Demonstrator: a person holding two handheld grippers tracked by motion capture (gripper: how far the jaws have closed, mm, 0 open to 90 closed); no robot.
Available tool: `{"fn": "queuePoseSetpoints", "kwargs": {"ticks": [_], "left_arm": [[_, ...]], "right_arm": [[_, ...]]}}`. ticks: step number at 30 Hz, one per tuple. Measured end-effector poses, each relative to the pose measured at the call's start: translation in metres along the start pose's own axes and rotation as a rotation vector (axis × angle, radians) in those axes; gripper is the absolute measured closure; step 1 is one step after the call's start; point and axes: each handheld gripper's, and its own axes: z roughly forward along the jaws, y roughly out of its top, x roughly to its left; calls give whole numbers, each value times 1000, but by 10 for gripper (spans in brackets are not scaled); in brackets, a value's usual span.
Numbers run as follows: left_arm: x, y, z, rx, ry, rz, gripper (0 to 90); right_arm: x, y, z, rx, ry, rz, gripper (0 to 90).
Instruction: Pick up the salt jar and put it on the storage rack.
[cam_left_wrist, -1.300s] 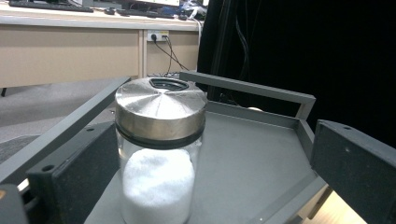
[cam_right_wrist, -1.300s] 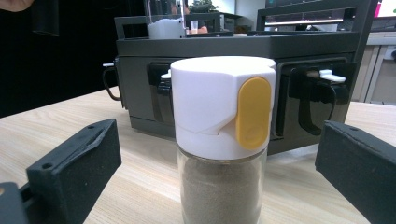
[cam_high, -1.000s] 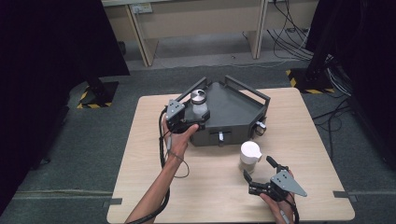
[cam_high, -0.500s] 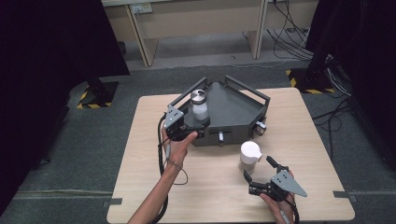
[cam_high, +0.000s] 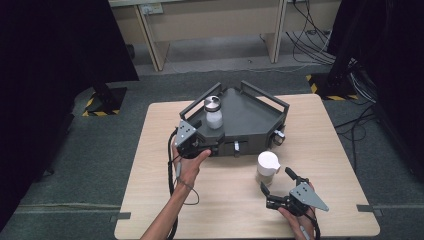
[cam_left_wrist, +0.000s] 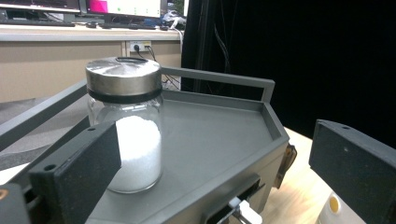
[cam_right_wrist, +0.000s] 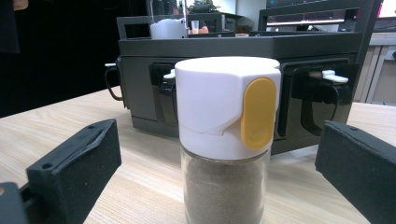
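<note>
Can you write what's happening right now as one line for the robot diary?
left gripper: open, near salt jar on grey tray | right gripper: open, facing spice jar on table

high view overhead, gripper views low, close, sharing grey tray (cam_high: 260, 107)

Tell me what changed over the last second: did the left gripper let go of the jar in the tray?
Yes. The left gripper released the metal-lidded jar and drew back toward the person, jaws open. The jar stands in the grey tray. The right gripper stayed open behind the white-capped shaker, unmoved.
</note>
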Motion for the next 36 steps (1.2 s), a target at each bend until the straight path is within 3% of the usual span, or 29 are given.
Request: {"fn": "queuePoseSetpoints", "kwargs": {"ticks": [14, 22, 27, 36], "left_arm": [[-2, -19, -11, -22, -33, -18, 14], [-4, -25, -17, -17, -46, 4, 14], [-5, -29, -21, -9, -37, 22, 14], [-2, -40, -28, 1, -30, 12, 14]], "right_arm": [[0, 0, 0, -1, 0, -1, 4], [1, 0, 0, -2, 0, 0, 4], [1, 0, 0, -2, 0, -1, 4], [1, 0, 0, -2, 1, 0, 4]]}}
